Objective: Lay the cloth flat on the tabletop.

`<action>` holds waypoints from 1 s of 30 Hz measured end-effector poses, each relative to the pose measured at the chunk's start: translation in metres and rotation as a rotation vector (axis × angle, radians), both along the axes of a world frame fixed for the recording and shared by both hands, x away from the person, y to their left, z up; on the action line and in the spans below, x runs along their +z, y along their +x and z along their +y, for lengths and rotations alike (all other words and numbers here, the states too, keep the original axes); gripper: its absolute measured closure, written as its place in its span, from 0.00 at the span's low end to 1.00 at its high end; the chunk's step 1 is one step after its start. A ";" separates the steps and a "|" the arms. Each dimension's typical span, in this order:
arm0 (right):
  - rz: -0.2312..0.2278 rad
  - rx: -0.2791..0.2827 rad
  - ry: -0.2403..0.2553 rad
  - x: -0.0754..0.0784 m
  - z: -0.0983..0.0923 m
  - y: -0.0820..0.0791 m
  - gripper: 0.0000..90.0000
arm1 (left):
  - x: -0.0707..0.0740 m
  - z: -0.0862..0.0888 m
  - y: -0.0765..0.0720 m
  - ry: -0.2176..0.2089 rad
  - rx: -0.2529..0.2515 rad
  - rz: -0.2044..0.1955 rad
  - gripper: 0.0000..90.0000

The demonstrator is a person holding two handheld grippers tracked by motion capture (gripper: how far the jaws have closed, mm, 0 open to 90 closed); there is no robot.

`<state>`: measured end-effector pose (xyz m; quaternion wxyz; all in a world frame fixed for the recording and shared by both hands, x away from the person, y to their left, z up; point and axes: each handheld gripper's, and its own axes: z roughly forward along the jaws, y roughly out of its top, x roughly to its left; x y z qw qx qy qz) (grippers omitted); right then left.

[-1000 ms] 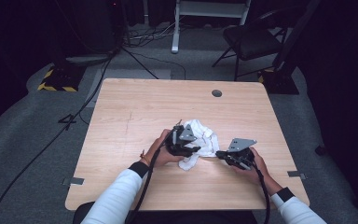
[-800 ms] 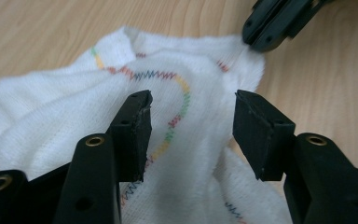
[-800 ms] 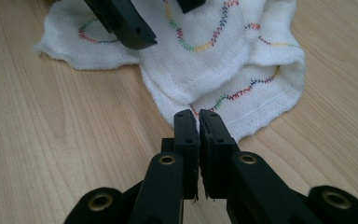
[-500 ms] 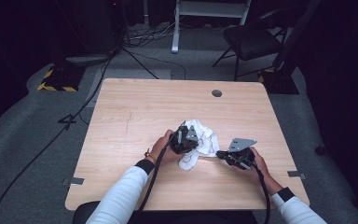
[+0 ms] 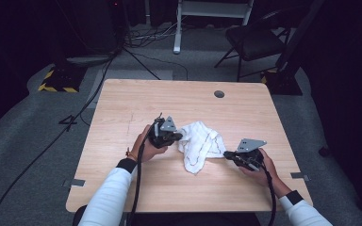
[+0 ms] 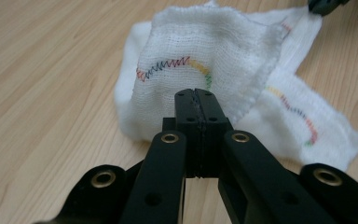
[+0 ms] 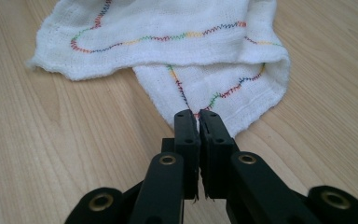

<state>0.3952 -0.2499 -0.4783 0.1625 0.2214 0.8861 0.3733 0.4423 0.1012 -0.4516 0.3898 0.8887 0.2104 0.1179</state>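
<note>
Cloth [image 5: 199,143]: white gauze w/ multicolour zigzag stitching, crumpled mid-desk, lying btwn both sets of jaws.
Left gripper [image 6: 196,100]: jaws pressed together, pinching cloth's near edge; a raised fold stands just ahead of tips, stitched arc across it.
Left view, beyond jaws: flatter flap of cloth spreads to the right of tips on desk; other gripper's dark tip at far top right, at cloth's far corner.
Right gripper [image 7: 195,116]: jaws closed w/ a hair of gap, nipping a corner of cloth right at tips; stitch lines meet there.
Right view, beyond jaws: lower layer fans out ahead; a folded upper band lies across farther off, hem to the left.
Hands: left hand [image 5: 147,143] wraps left gripper [image 5: 175,137]; right hand [image 5: 259,165] wraps right gripper [image 5: 226,154], white sleeves both.
Desk [image 5: 122,108]: light wood, bare around cloth; round grommet [image 5: 219,94] at far edge.
Far: grey carpet, cables, chair [image 5: 254,40] beyond desk.
</note>
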 end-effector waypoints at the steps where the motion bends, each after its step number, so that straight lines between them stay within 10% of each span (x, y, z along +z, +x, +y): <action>1: 0.001 0.001 0.002 0.001 -0.002 -0.001 0.97 | -0.001 0.004 -0.002 0.000 0.008 0.008 0.99; 9: 0.023 0.011 0.005 0.002 -0.013 -0.012 0.97 | -0.015 0.040 -0.017 -0.001 0.037 0.079 1.00; 19: 0.032 -0.005 -0.011 -0.001 -0.023 -0.021 0.92 | -0.009 0.034 -0.040 0.026 0.031 0.034 0.91; 26: 0.001 -0.025 0.020 0.003 -0.028 -0.023 0.78 | -0.015 0.048 -0.032 0.056 0.166 0.059 0.67; 30: 0.000 -0.027 0.021 0.004 -0.026 -0.023 0.74 | -0.016 0.041 -0.032 0.075 0.181 0.073 0.36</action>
